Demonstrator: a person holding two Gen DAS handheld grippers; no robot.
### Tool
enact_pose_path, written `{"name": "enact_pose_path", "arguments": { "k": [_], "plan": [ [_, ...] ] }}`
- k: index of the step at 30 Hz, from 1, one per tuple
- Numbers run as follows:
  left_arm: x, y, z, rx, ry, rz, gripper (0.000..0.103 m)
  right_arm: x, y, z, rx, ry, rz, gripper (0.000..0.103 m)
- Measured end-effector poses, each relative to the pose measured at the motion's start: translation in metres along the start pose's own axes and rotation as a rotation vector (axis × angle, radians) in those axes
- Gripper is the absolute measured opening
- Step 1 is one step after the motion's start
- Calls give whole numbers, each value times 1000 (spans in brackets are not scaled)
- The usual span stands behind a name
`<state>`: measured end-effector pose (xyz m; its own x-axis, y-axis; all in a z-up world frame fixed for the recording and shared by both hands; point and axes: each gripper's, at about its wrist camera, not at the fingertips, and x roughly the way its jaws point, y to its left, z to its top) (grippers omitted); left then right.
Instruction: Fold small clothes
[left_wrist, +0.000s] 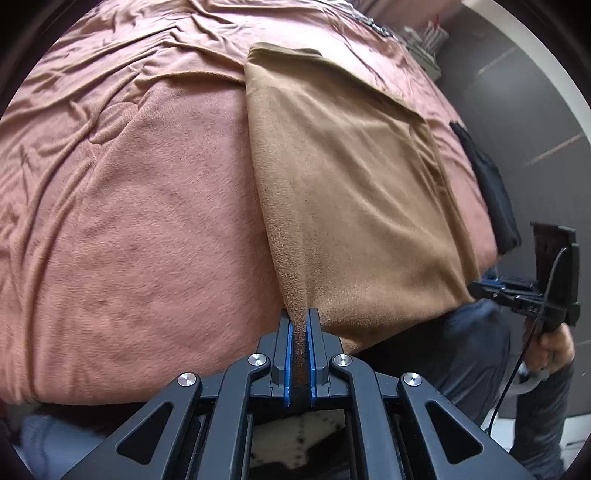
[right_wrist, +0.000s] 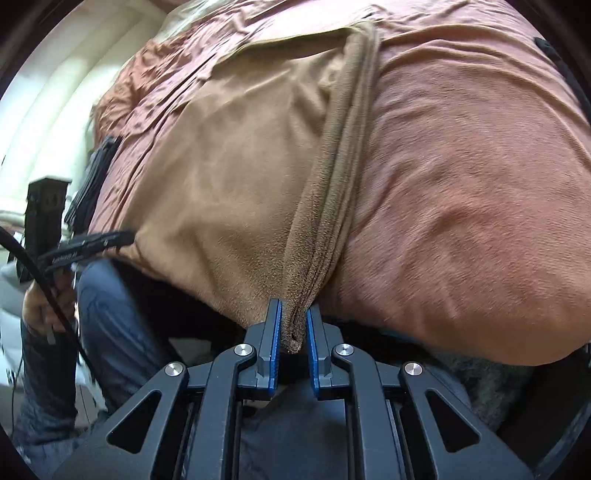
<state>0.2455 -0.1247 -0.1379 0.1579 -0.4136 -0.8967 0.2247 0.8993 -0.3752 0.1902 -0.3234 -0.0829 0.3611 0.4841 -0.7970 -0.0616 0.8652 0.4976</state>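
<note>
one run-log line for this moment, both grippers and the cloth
left gripper: shut on tan cloth near corner | right gripper: shut on its other near corner | cloth: folded, flat on pink bedspread

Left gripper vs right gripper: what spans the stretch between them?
The tan cloth's near edge alone. The left gripper pinches one corner, the right gripper the other, in both wrist views.

Tan-brown cloth (left_wrist: 351, 192) on dusty-pink bedspread (left_wrist: 129, 221); black folded garment (left_wrist: 495, 195); blue gripper pads (left_wrist: 290, 354).
</note>
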Motion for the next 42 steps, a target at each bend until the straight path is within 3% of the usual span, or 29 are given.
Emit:
{"name": "enact_pose_path", "arguments": {
  "k": [3, 5, 8, 9, 19, 42],
  "plan": [
    [-1, 0, 6, 18, 5, -7, 10, -9, -5, 12, -7, -26, -25, 11],
    [-2, -1, 12, 21, 0, 2, 23, -13, -7, 19, 3, -48, -11, 19],
    [-5, -2, 24, 16, -57, 1, 44, -19, -13, 32, 14, -89, -49, 42],
    [-6, -2, 28, 12, -66, 0, 44, -20, -16, 38, 20, -99, -43, 47],
    [2, 11, 77, -6, -93, 15, 44, -15, -25, 85, 35, -161, -37, 47],
    [37, 32, 181, -57, -121, -18, 44, 19, -72, 158, 106, -161, 45, 47]
  ]
}}
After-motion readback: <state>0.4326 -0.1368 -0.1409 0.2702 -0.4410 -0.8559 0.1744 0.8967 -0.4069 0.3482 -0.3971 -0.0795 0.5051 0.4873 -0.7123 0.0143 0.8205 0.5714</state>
